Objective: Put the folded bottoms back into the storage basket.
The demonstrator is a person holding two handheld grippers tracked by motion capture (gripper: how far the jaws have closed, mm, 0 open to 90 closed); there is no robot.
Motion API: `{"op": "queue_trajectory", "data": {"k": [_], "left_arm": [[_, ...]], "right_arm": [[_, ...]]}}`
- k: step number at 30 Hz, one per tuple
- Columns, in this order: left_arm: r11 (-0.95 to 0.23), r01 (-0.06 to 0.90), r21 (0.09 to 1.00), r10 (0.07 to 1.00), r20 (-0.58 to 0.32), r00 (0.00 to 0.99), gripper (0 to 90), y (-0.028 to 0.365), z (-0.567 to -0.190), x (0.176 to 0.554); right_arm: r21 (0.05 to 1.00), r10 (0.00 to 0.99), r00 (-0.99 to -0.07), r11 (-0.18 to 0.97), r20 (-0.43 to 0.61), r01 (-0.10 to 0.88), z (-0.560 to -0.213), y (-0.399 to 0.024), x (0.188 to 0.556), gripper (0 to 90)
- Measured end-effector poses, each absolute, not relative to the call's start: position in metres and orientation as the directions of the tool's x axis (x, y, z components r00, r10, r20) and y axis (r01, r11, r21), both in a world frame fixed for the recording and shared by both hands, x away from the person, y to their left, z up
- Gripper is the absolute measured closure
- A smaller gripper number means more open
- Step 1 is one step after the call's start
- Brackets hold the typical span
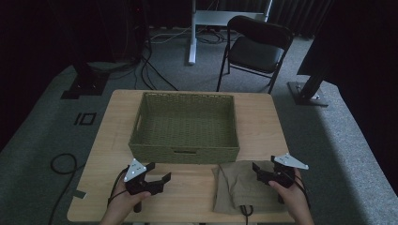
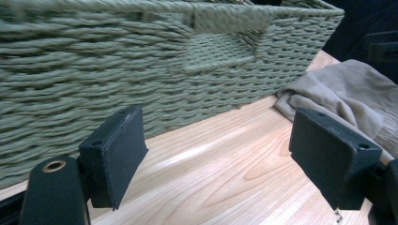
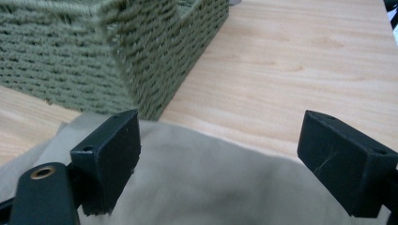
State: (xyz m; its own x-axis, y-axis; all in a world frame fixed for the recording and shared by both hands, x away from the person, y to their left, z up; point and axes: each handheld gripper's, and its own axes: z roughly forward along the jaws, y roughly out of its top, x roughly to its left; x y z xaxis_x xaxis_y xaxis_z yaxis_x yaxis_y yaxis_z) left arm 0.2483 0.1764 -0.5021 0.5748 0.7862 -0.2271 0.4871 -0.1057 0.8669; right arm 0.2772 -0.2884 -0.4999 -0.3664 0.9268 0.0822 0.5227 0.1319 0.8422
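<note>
- My left gripper (image 1: pixel 155 180) hangs over bare table (image 1: pixel 187 192), jaws spread wide with nothing between them; in the left gripper view I see only wood grain in the gap.
- My right gripper (image 1: pixel 265 172) sits over the tan cloth (image 1: pixel 237 185), jaws likewise spread apart. In the right gripper view the cloth (image 3: pixel 206 183) lies under and between the two pads, but I cannot tell whether the pads touch it; they are not pinching it.
- The cloth lies crumpled on the table directly beneath my right gripper and off to the right of my left one, where it shows past the right pad in the left gripper view (image 2: pixel 347 93).
- The woven green basket (image 1: pixel 185 152) stands just ahead of both grippers, its near wall facing them. From the left gripper its handle slot is straight ahead (image 2: pixel 141 61); from the right gripper I see its near corner ahead and to the left (image 3: pixel 141 61).
- The cloth's far edge lies just beside the basket's near wall, close to that corner.
</note>
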Motion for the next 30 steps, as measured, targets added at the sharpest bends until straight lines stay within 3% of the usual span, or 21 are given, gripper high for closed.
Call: {"op": "queue_trajectory", "data": {"k": [30], "left_arm": [[-0.212,0.517,0.83,0.655,-0.272,0.705,19.6,0.072,-0.519,0.253]], "right_arm": [[0.814,0.961,-0.261,0.078,0.092,0.576,-0.526,-0.345,0.245,13.1]]}}
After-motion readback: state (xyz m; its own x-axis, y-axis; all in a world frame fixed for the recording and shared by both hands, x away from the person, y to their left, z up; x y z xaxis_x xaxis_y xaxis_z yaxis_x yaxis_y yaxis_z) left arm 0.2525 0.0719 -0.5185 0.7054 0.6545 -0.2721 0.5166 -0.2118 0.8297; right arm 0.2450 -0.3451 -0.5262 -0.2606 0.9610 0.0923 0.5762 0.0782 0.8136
